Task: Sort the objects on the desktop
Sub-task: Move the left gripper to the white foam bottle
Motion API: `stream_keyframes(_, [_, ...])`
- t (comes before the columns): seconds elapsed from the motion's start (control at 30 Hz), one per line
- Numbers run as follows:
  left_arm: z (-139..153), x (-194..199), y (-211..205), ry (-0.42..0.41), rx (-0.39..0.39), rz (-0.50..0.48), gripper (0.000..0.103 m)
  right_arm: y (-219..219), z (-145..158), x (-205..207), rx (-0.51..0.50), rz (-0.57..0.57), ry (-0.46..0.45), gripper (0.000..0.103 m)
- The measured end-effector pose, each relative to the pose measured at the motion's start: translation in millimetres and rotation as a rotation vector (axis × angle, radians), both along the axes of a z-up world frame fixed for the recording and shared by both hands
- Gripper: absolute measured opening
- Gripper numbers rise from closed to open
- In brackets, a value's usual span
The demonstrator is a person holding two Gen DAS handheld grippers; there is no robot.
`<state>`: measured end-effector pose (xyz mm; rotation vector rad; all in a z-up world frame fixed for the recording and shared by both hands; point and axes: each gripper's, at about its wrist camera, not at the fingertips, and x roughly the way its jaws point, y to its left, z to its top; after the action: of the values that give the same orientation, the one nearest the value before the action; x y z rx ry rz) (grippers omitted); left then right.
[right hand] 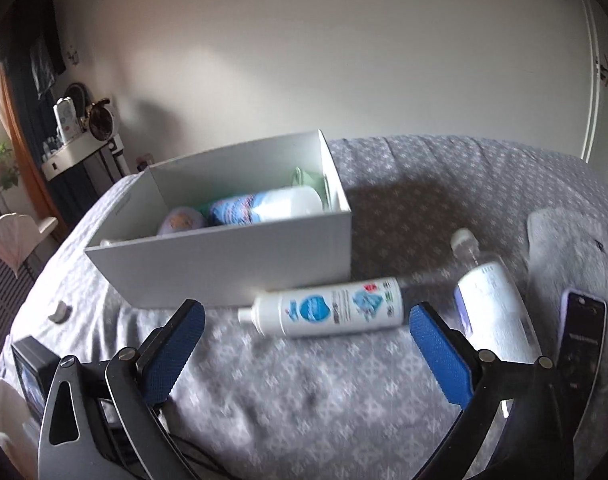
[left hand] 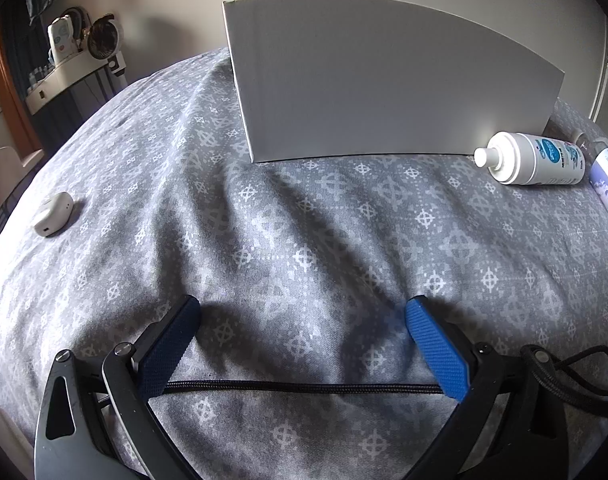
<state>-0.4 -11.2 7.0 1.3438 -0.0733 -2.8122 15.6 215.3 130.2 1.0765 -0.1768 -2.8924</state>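
Outside white box (right hand: 239, 268) — 2 bottles, 1 remote (right hand: 580, 336), 1 earbud case (left hand: 53, 214); both grippers released, empty.

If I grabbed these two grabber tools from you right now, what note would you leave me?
Left gripper: open, empty, low over the bedspread.
Right gripper: open, empty, aimed at the white spray bottle.
White box: already holds a few items, including a blue-patterned bottle.
Still outside: the spray bottle lying beside the box, a clear-capped bottle to its right, a remote, and a small white case off to the left.
Next, probably: pick up the spray bottle and put it in the box.
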Motion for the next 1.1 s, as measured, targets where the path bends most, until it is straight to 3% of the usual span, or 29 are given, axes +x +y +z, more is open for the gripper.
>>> stream_keyframes(0.23, [2.6,1.0,-0.8,-0.010,0.018,-0.006,0.103,21.3,-57.9,38.9,-0.002,-0.158,-0.185,0.103])
stream_keyframes(0.37, [15.4,5.5,-9.7,-0.073,0.018,-0.032,0.103,26.7,-81.5,44.5,-0.082,-0.214,-0.272,0.103])
stream_keyframes(0.47, [46.0,21.3,-24.3,0.020,0.031,0.014,0.103,26.3,-88.2,49.2,-0.079,-0.241,-0.260,0.103])
stream_keyframes(0.53, [73.9,26.4,-28.3,0.104,0.075,-0.010,0.103,24.5,-91.5,50.4,-0.066,-0.265,-0.246,0.103])
stream_keyframes(0.63, [109.9,20.0,-7.1,0.194,0.073,-0.180,0.103,12.9,-96.3,52.7,-0.007,-0.320,-0.223,0.103])
stream_keyframes(0.77, [127.1,-2.0,57.7,0.168,-0.070,-0.484,0.103,-10.0,-104.9,62.6,0.072,-0.358,-0.181,0.103])
stream_keyframes(0.87, [119.1,-10.9,108.3,0.134,-0.135,-0.690,0.103,-18.4,-105.2,67.4,0.099,-0.356,-0.180,0.103])
stream_keyframes(1.1, [75.1,-32.3,200.7,0.065,-0.317,-0.867,0.103,-12.4,-104.7,77.9,0.032,-0.309,-0.131,0.103])
